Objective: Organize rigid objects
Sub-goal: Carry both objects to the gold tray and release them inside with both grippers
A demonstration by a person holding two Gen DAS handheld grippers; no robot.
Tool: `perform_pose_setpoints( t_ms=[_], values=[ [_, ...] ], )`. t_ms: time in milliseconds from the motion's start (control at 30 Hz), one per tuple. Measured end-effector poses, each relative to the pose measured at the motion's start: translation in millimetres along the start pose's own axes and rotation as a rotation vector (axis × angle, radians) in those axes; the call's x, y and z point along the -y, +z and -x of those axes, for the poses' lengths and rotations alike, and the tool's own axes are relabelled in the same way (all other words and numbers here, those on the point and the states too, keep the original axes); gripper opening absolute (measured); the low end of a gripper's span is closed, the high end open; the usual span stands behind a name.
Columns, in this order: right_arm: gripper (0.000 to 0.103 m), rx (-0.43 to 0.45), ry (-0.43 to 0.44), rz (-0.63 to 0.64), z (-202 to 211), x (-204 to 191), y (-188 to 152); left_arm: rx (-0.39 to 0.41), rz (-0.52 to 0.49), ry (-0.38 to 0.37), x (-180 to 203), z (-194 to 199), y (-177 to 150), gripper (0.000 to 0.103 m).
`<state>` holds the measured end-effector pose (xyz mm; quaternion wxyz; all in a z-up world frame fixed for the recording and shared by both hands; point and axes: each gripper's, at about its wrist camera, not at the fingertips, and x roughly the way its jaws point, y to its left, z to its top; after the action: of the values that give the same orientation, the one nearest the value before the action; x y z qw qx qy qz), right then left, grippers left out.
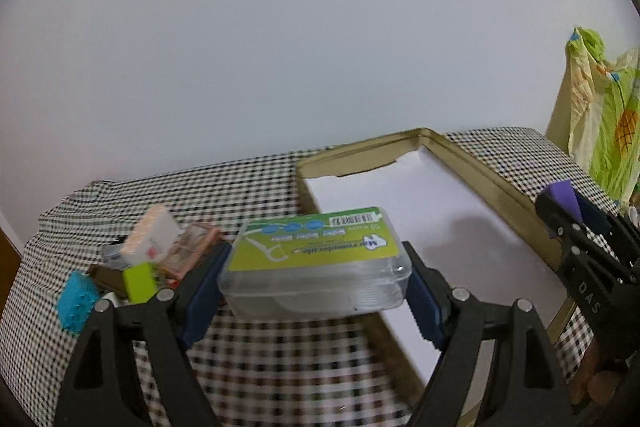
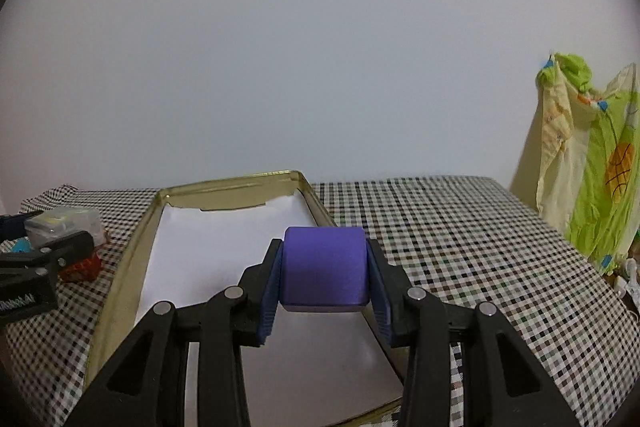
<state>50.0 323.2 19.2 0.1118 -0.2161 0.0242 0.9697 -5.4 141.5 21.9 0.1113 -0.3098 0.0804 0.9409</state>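
Note:
My left gripper is shut on a clear plastic floss-pick box with a green label, held above the checkered cloth at the left edge of the gold tin tray. My right gripper is shut on a purple block, held over the right rim of the same tray, which is lined with white paper. The right gripper with the purple block also shows in the left wrist view. The left gripper and its box show at the left of the right wrist view.
A pile of small items lies left of the tray: a cyan studded brick, a lime block, a toothpick box and a pink-rimmed case. A red item lies there too. A patterned green cloth hangs at right.

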Motion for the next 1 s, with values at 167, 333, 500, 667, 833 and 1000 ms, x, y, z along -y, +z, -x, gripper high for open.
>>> perform_pose_setpoints(
  t_ms=[167, 333, 500, 667, 833, 1000],
  values=[
    [0.042, -0.017, 0.014, -0.011, -0.4, 11.6, -8.0, -0.024, -0.016, -0.017, 19.7, -13.3, 1.1, 0.082],
    [0.042, -0.052, 0.030, -0.004, -8.3, 12.7, -10.8, -0.053, -0.034, -0.025, 32.6, -27.9, -2.4, 0.081],
    [0.043, -0.089, 0.038, -0.016, -16.7, 17.8, -11.5, -0.051, -0.055, -0.010, 40.3, -35.9, -5.1, 0.081],
    [0.043, -0.114, 0.040, -0.011, -21.2, 18.4, -12.1, -0.033, -0.068, -0.035, 47.3, -35.0, -5.3, 0.081],
    [0.043, -0.126, 0.037, -0.021, -23.6, 20.9, -13.1, -0.029, -0.091, -0.056, 56.9, -38.7, -0.7, 0.081],
    [0.043, -0.155, 0.041, -0.043, -27.8, 25.1, -15.3, -0.036, -0.112, -0.064, 58.4, -39.9, 0.0, 0.081]
  ],
)
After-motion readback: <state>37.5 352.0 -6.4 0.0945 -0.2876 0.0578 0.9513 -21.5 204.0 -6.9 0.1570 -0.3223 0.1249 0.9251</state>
